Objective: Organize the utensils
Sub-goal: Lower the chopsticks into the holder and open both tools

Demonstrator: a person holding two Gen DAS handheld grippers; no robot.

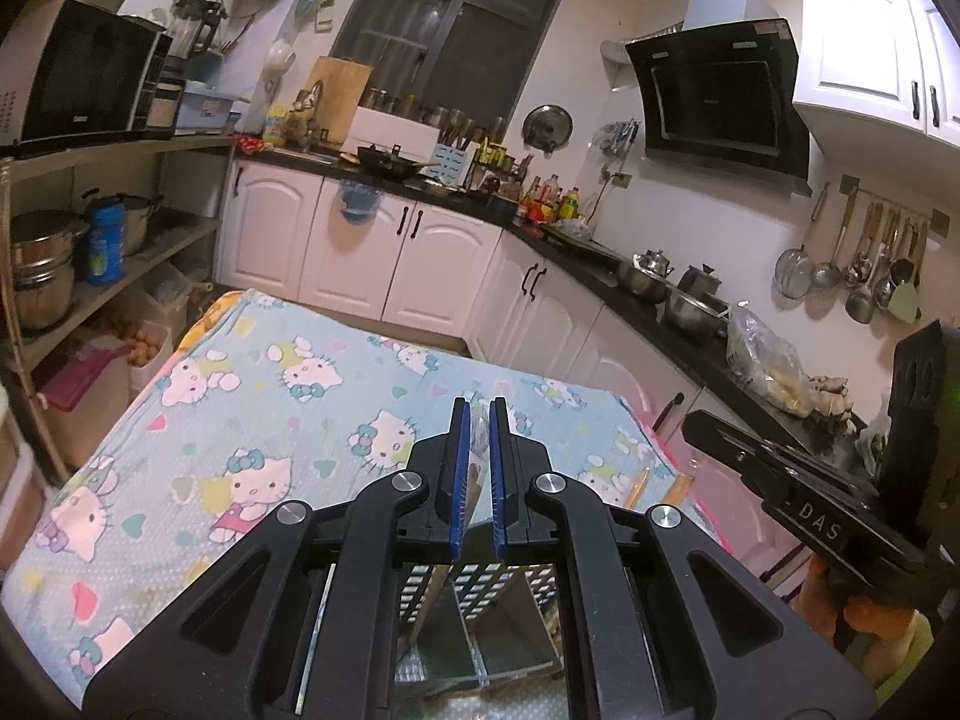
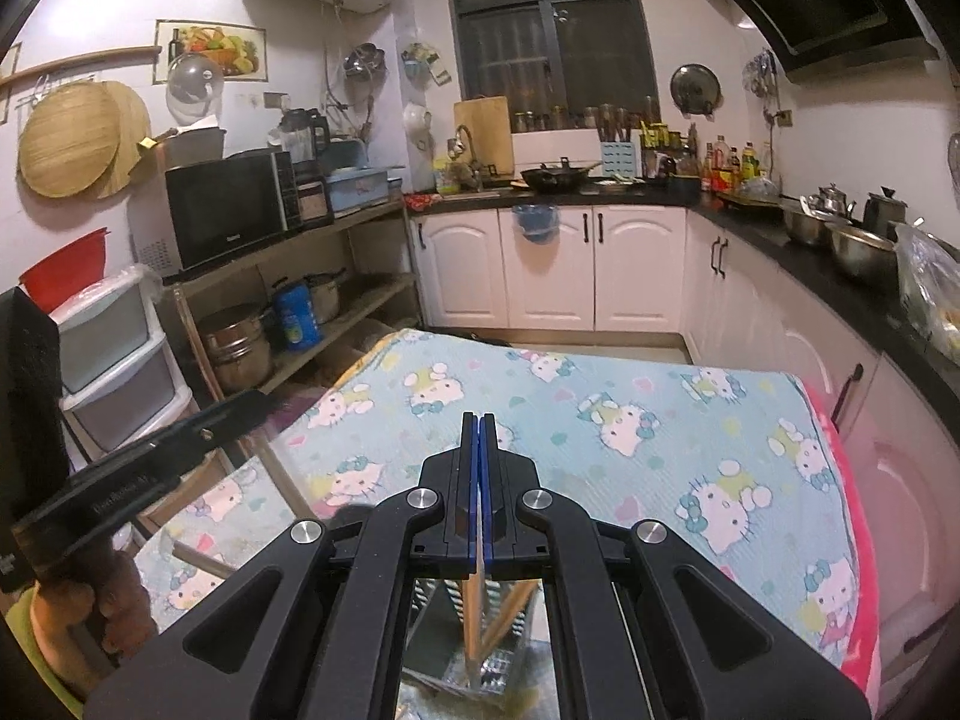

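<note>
From the left wrist camera we see the table (image 1: 180, 468) under a cartoon-cat cloth (image 1: 270, 408). At centre, the left gripper (image 1: 480, 411) has its blue fingers (image 1: 459, 480) drawn narrow on a thin utensil (image 1: 478, 444). It is greyish above and brownish lower down, and too squeezed in for us to name. Below, through gaps in the gripper's frame, we catch only pieces of a perforated metal holder (image 1: 480, 591); its rim is cut off. At the right edge, a hand (image 1: 870, 618) carries the right gripper, its tips out of that view.

In the right wrist view, the right gripper (image 2: 479, 420) has its fingers pressed together on a pale sliver. This is probably one of the chopsticks (image 2: 474, 624) standing in the holder beneath.
</note>
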